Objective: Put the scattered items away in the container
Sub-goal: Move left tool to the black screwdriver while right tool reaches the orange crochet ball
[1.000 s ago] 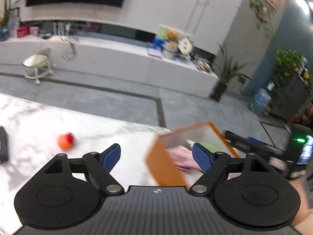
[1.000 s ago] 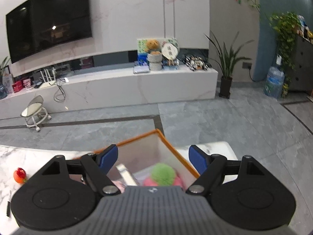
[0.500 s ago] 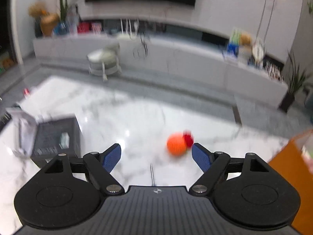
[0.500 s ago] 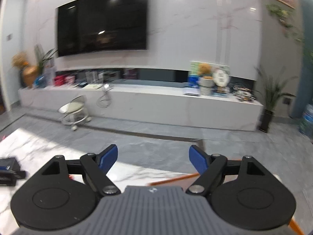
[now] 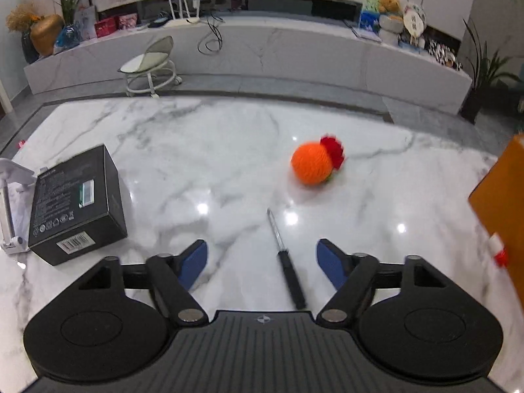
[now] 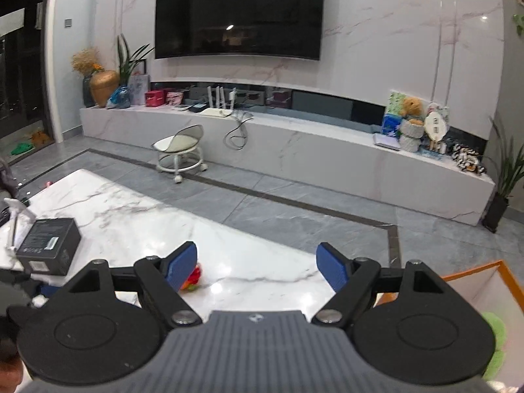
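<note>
The orange knitted ball with a red frill [image 5: 316, 163] lies on the white marble table [image 5: 196, 150] toward its far right part, slightly blurred. Half a second ago it sat between the left gripper's blue pads; now it lies well ahead of them, and the view takes in more of the tabletop. A slim black pen-like tool with a silver tip [image 5: 287, 263] lies just nearer than the ball, its dark end running under the gripper body; earlier only a thin sliver of it showed. The orange-walled open container [image 5: 501, 203] stands at the table's right edge, cut off by the frame, with a small red-and-white bit at its foot that I cannot identify. From the right wrist view the container [image 6: 475, 273] has come back into sight at lower right, with something fuzzy and green [image 6: 496, 344] inside, half hidden behind the gripper. The ball peeks out there behind a blue pad [image 6: 193, 278].

A black printed carton [image 5: 75, 203] sits near the table's left edge, beside a white folding stand [image 5: 9, 203] that is partly cropped.

The left gripper [image 5: 262, 262] hovers low over the table, tilted down, fingers spread wide around nothing. The right gripper [image 6: 257, 267] is held higher and more level, facing the TV wall, fingers likewise apart and empty.
</note>
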Demonstrator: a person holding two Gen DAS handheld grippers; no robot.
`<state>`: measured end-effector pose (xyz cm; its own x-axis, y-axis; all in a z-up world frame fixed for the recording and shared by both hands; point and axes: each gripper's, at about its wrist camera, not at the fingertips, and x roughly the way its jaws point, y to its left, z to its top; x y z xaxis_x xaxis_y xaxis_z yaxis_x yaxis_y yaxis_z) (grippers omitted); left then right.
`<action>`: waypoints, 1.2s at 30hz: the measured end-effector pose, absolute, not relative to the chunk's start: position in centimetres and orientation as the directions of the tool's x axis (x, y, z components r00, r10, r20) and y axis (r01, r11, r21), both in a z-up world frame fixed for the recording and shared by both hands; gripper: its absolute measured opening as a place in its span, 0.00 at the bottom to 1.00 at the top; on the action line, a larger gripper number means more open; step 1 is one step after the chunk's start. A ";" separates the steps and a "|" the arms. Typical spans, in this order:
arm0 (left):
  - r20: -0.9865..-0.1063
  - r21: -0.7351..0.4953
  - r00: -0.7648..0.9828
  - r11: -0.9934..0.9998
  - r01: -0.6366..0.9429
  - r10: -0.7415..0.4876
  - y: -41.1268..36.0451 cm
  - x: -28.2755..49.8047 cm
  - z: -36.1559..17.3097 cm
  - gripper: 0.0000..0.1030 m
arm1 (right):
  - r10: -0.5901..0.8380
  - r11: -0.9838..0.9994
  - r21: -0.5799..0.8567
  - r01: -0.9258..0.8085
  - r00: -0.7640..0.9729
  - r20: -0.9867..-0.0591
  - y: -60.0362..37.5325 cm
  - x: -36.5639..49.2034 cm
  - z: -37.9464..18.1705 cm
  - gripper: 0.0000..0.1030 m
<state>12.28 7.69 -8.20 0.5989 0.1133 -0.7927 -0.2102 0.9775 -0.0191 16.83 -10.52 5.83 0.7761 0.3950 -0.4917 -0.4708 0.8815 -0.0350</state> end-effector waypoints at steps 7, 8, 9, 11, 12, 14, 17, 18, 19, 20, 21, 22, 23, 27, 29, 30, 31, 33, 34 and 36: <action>-0.810 -0.049 0.584 0.986 -0.157 0.053 8.1 13.0 -10.0 0.75 | 0.324 0.944 0.093 -0.318 0.825 -0.462 -12.4 18.4 6.3 0.80; -0.811 -0.046 0.583 0.988 -0.145 0.048 8.0 13.1 -10.2 0.71 | 0.323 0.945 0.118 -0.304 0.828 -0.457 -12.6 18.5 6.3 0.80; -0.819 -0.042 0.572 0.990 -0.136 0.044 8.0 13.3 -10.5 0.63 | 0.327 0.945 0.136 -0.298 0.828 -0.455 -12.5 18.6 6.2 0.80; -0.830 -0.028 0.557 0.993 -0.117 0.043 8.0 13.4 -11.0 0.56 | 0.334 0.942 0.149 -0.300 0.825 -0.455 -12.0 18.8 5.9 0.80; -0.830 -0.017 0.557 0.994 -0.106 0.045 8.0 13.4 -11.2 0.55 | 0.336 0.941 0.143 -0.305 0.824 -0.455 -11.6 18.9 5.7 0.80; -0.828 -0.004 0.559 0.996 -0.087 0.046 8.1 13.3 -11.2 0.53 | 0.341 0.939 0.130 -0.318 0.823 -0.455 -10.8 18.8 5.4 0.79; -0.825 -0.004 0.563 0.997 -0.081 0.042 8.6 13.1 -11.2 0.46 | 0.362 0.931 0.139 -0.337 0.809 -0.462 -9.7 18.5 4.7 0.79; -0.827 -0.001 0.561 0.997 -0.078 0.043 8.6 13.1 -11.1 0.41 | 0.367 0.929 0.138 -0.343 0.804 -0.467 -9.3 18.4 4.5 0.79; -0.828 0.002 0.558 0.997 -0.076 0.044 8.7 13.1 -11.1 0.39 | 0.369 0.927 0.132 -0.350 0.799 -0.474 -8.8 18.3 4.2 0.79; -0.829 0.002 0.557 0.997 -0.072 0.042 8.8 13.1 -11.0 0.34 | 0.372 0.925 0.126 -0.357 0.794 -0.480 -8.3 18.1 3.9 0.79; -0.830 0.002 0.556 0.998 -0.068 0.040 8.9 13.1 -11.0 0.26 | 0.375 0.924 0.120 -0.364 0.789 -0.486 -7.9 18.0 3.6 0.79; -0.831 -0.002 0.555 0.998 -0.062 0.033 9.0 13.0 -10.9 0.22 | 0.377 0.921 0.114 -0.371 0.784 -0.493 -7.4 17.8 3.3 0.79; -0.833 -0.006 0.553 0.998 -0.056 0.026 9.0 12.9 -10.9 0.16 | 0.379 0.919 0.109 -0.378 0.779 -0.499 -6.9 17.7 3.0 0.79; -0.836 -0.061 0.549 0.996 -0.065 -0.015 10.0 13.0 -10.7 0.10 | 0.382 0.912 0.084 -0.401 0.759 -0.527 -5.0 17.0 1.8 0.78; -0.831 -0.078 0.556 0.993 -0.085 -0.018 10.6 13.0 -10.4 0.10 | 0.386 0.907 0.073 -0.415 0.749 -0.538 -4.1 16.8 1.2 0.74; -0.829 -0.080 0.559 0.992 -0.094 -0.014 10.9 13.1 -10.2 0.10 | 0.388 0.905 0.070 -0.421 0.746 -0.541 -3.7 16.7 1.0 0.73; -0.827 -0.081 0.562 0.991 -0.102 -0.009 11.0 13.1 -10.1 0.10 | 0.390 0.903 0.067 -0.425 0.743 -0.544 -3.4 16.7 0.8 0.72; -0.825 -0.086 0.565 0.989 -0.118 -0.004 11.4 13.3 -9.9 0.10 | 0.392 0.901 0.064 -0.430 0.739 -0.548 -2.9 16.6 0.5 0.72; -0.824 -0.089 0.566 0.988 -0.124 -0.003 11.6 13.4 -9.8 0.10 | 0.391 0.901 0.066 -0.428 0.738 -0.550 -2.8 16.7 0.4 0.72; -0.824 -0.101 0.566 0.985 -0.138 -0.005 12.0 13.5 -9.8 0.10 | 0.393 0.902 0.079 -0.425 0.732 -0.557 -2.9 16.7 0.2 0.72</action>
<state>13.55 12.05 -9.82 0.5660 -0.0051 -0.8244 -0.1379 0.9853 -0.1008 16.74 -2.85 0.19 0.7316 0.3933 -0.5568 -0.4248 0.9019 0.0790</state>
